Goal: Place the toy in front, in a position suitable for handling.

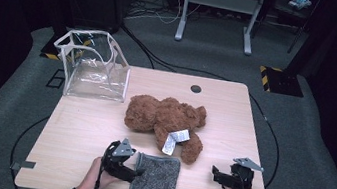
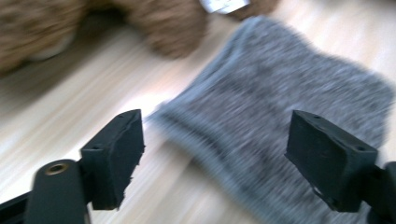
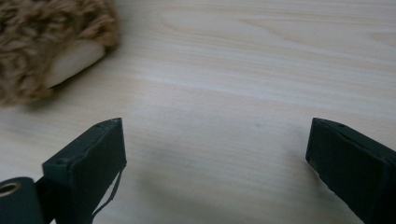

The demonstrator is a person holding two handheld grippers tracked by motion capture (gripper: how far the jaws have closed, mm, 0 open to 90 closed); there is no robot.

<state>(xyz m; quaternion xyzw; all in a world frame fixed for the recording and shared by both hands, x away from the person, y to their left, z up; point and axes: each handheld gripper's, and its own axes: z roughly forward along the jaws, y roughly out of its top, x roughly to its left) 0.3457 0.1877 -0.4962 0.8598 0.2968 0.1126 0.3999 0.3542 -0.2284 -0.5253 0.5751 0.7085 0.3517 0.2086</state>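
Note:
A brown teddy bear (image 1: 165, 119) lies on its side mid-table, with a white tag (image 1: 173, 140) on its leg. In front of it a grey knitted cloth (image 1: 156, 175) lies flat near the front edge. My left gripper (image 1: 138, 172) is at the cloth's left edge and points right. In the left gripper view its jaws stand wide open (image 2: 215, 149) over the cloth (image 2: 280, 93), and the pads grip nothing. My right gripper (image 1: 215, 175) rests open at the front right, with bare wood between its jaws (image 3: 215, 158) and the bear's paw (image 3: 46, 42) ahead to the left.
A clear plastic bag (image 1: 92, 65) with white trim stands open at the table's back left corner. A dark round cable hole (image 1: 195, 88) sits at the back edge of the wooden table (image 1: 233, 124). Cables trail on the floor behind.

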